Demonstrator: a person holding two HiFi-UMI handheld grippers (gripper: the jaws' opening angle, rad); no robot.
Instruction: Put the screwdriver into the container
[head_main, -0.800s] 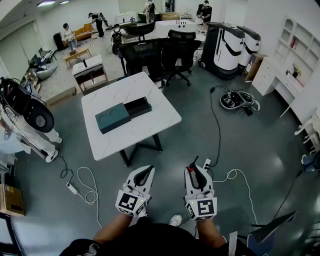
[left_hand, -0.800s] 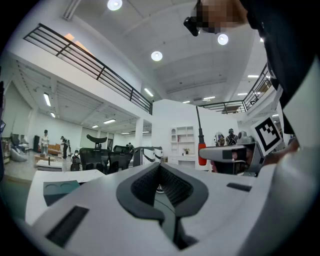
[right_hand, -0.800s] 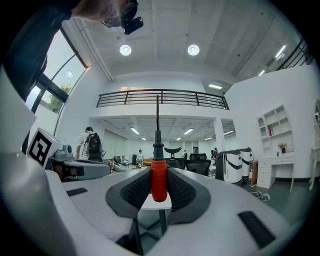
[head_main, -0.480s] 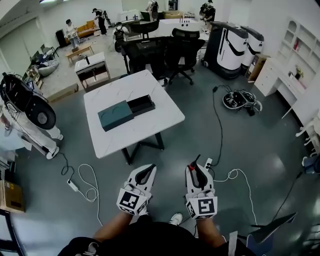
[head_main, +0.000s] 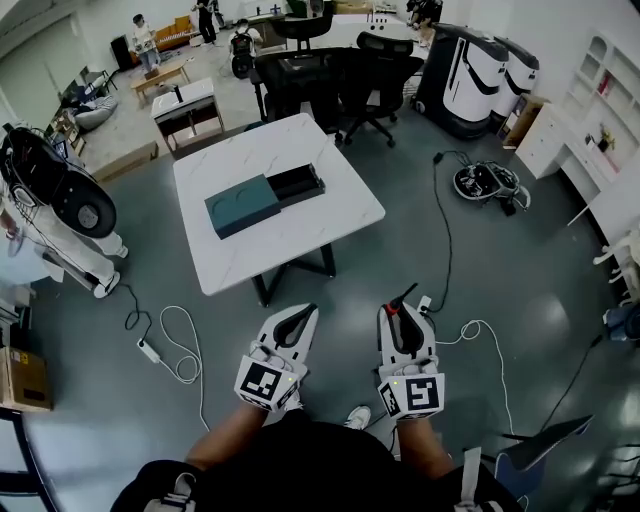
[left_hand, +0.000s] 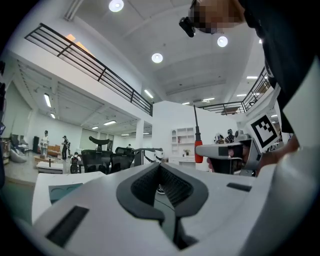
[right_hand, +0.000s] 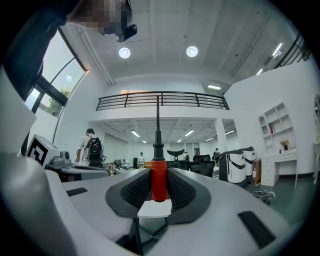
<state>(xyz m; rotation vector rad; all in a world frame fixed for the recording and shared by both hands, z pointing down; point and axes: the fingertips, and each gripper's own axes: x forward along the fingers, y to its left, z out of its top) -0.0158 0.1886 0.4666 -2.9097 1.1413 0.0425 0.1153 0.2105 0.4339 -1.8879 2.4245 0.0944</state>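
Observation:
The container, a teal case (head_main: 242, 205) with a black open compartment (head_main: 295, 183) at its right end, lies on a white table (head_main: 330, 225) some way ahead of me. The teal case (left_hand: 64, 190) also shows in the left gripper view. My right gripper (head_main: 399, 312) is shut on the screwdriver (head_main: 392, 309) by its red handle (right_hand: 159, 182), the black shaft standing up and forward. In its own view the right gripper (right_hand: 159, 174) points level over the floor. My left gripper (head_main: 303, 316) is level beside it, shut with nothing between its pads (left_hand: 172, 187).
Black office chairs (head_main: 372, 70) and two white machines (head_main: 475, 65) stand behind the table. A white robot (head_main: 60, 205) is at the left. Cables (head_main: 180, 345) and a power strip (head_main: 146, 351) lie on the grey floor, and a round device (head_main: 487, 184) at the right. People (head_main: 140, 30) are far back.
The table and container have slid lower and nearer in the head view. Both grippers keep their pose, the right one still holding the screwdriver.

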